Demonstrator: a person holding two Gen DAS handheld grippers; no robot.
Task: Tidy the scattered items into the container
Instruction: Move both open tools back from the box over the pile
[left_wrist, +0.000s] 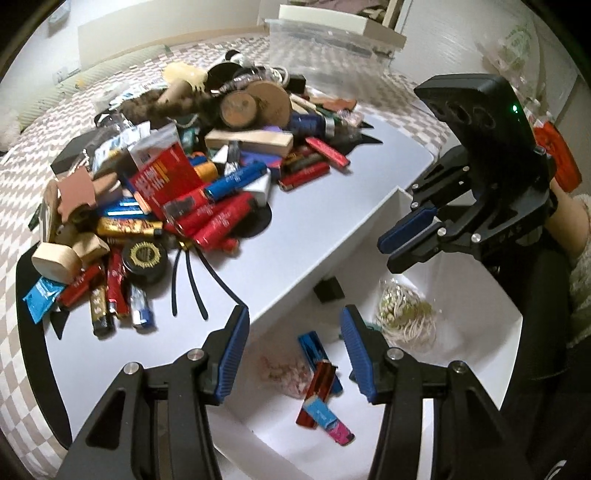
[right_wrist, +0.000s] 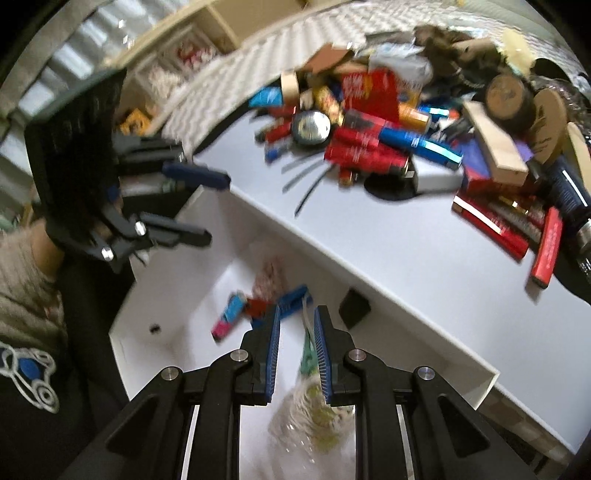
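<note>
A heap of scattered items (left_wrist: 192, 184) covers the far side of the pale table (left_wrist: 317, 221): red and blue packs, wooden blocks, round tins. The same heap (right_wrist: 406, 122) fills the upper right of the right wrist view. A white container (left_wrist: 400, 195) sits against the table's near edge. Inside lie a bag of rubber bands (left_wrist: 406, 319), a blue pack (left_wrist: 314, 347), a red pack (left_wrist: 319, 391) and a pink-and-blue pack (left_wrist: 334, 424). My left gripper (left_wrist: 293, 314) hangs open and empty over the container. My right gripper (right_wrist: 298, 312), slightly open, is above the bag of rubber bands (right_wrist: 314, 410) without holding it.
Black cords (left_wrist: 192, 284) trail from the heap toward the table's near edge. A small black block (left_wrist: 328, 290) sits on the container's inner wall. A checked bed cover (left_wrist: 22, 206) surrounds the table, with a clear plastic box (left_wrist: 314, 44) behind. A person's sleeve (right_wrist: 26, 280) is at left.
</note>
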